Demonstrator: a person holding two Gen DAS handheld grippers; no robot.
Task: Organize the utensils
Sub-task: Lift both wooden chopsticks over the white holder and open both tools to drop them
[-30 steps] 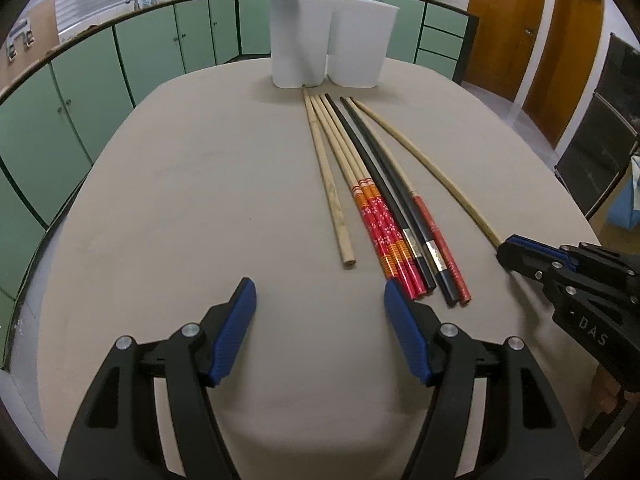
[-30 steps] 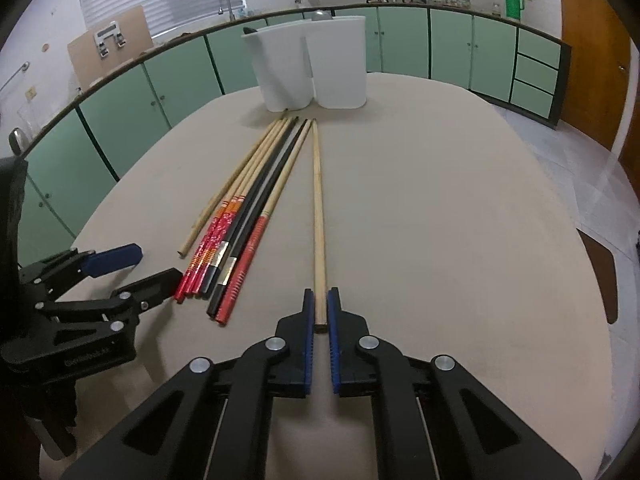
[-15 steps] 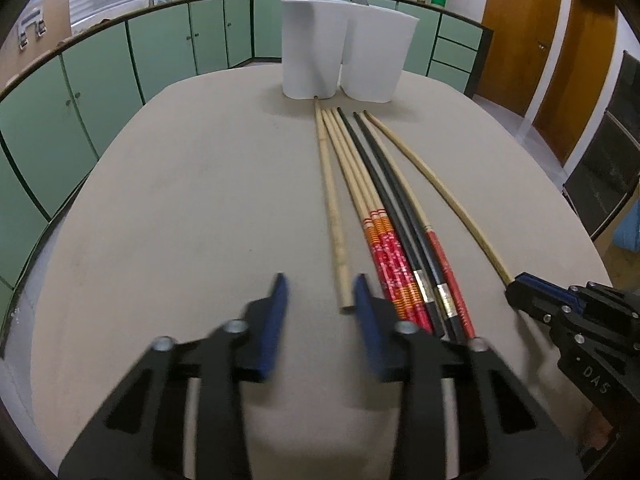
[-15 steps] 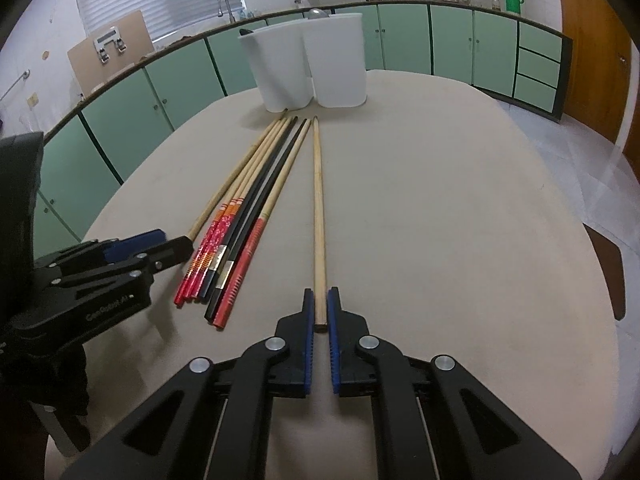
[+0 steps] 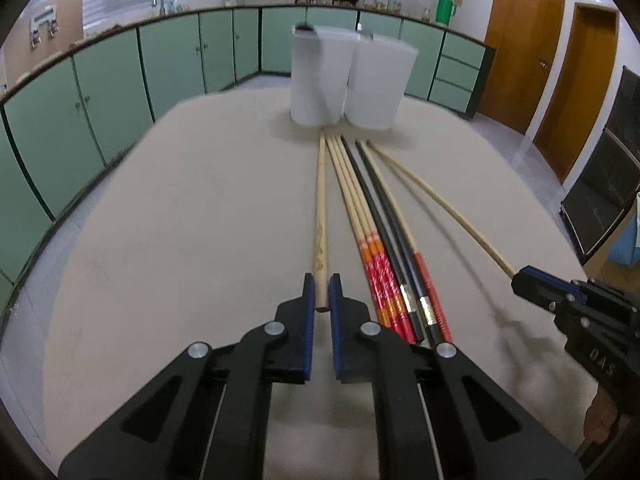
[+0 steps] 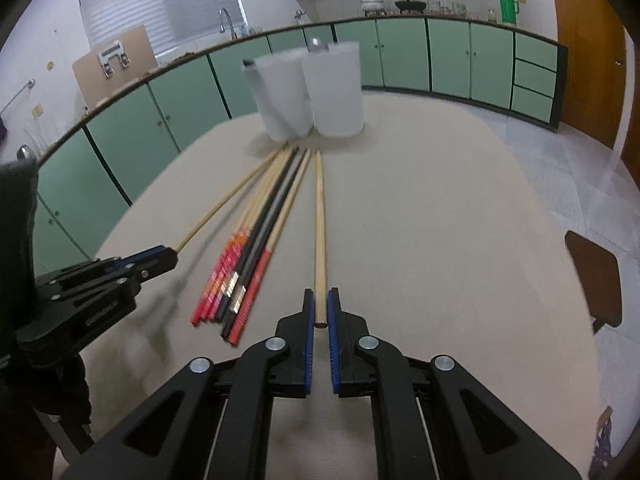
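Observation:
Several chopsticks lie side by side on the beige table, tips toward two white holders. My left gripper is shut on the near end of the plain wooden chopstick at the left of the row. My right gripper is shut on the near end of a pale wooden chopstick at the right of the row. Each gripper shows in the other's view: the right gripper and the left gripper. Both held ends cast shadows on the table.
The holders stand together at the table's far end. Red-patterned and black chopsticks lie between the two held ones. Green cabinets ring the room, wooden doors are at the right, and a brown chair seat is beside the table.
My left gripper moved in over the left wooden chopstick's near end and its wide jaws shut on it. My right gripper kept its hold and hardly moved.

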